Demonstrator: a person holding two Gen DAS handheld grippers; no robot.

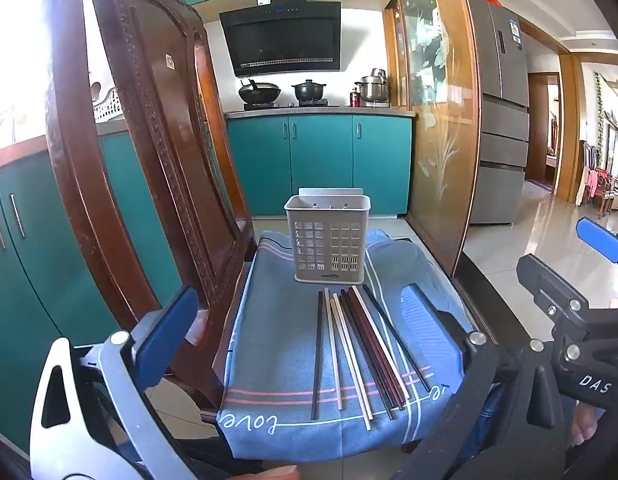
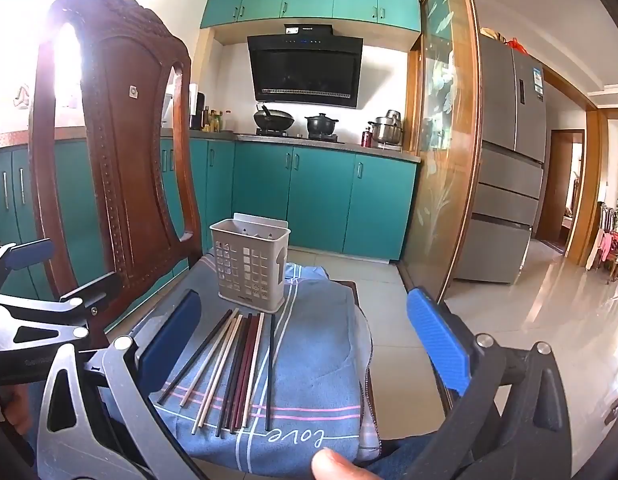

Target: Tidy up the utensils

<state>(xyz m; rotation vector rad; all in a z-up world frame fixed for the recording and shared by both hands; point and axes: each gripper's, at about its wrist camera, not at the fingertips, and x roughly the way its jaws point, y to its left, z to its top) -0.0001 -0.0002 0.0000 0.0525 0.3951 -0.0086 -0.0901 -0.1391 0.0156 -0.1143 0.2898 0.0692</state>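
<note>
Nothing sorted yet: all the chopsticks [image 1: 361, 354] lie ahead of my two wide-open, empty grippers [image 1: 305, 344] [image 2: 309, 360], the basket [image 1: 328, 240] beyond them.

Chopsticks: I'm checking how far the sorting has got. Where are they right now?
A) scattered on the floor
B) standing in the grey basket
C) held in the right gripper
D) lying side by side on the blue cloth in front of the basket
D: the chopsticks lie in a row on the blue cloth, in front of the grey basket, with both grippers open and holding nothing.
</note>
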